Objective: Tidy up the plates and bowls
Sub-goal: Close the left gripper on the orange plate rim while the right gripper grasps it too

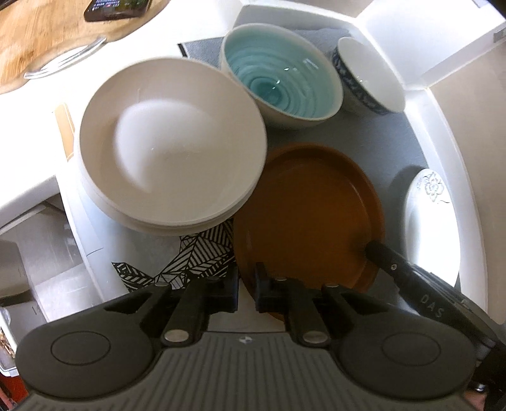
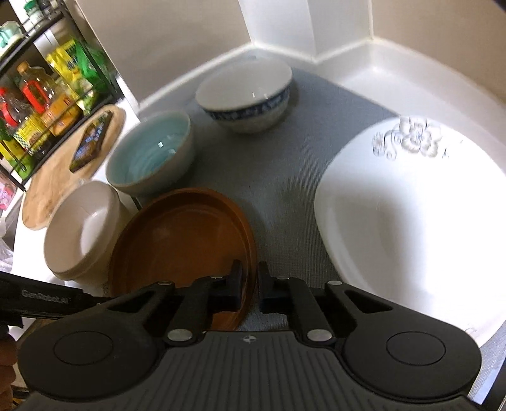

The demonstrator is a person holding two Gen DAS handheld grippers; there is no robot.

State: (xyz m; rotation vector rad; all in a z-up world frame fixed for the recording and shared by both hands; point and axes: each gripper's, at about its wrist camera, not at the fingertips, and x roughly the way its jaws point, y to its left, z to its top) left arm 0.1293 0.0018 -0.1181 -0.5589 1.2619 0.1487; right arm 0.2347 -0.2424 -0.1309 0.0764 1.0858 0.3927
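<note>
A brown plate (image 1: 303, 215) lies on the grey mat (image 1: 398, 136). My left gripper (image 1: 248, 279) is shut on its near left rim, which sits between the pads. My right gripper (image 2: 251, 279) is shut on the brown plate (image 2: 180, 240) at its right rim. From the left wrist view, one of the right gripper's fingers (image 1: 382, 256) rests inside that rim. The left gripper's black body shows at the left edge of the right wrist view, its fingertips hidden.
Stacked white bowls (image 1: 170, 142) overlap the brown plate's left side. Behind stand a teal bowl (image 1: 284, 79) and a blue-patterned bowl (image 1: 370, 76). A white floral plate (image 2: 411, 205) lies to the right. A cutting board (image 2: 57, 177) with a phone (image 1: 117, 9) and a bottle shelf (image 2: 41, 95) are left.
</note>
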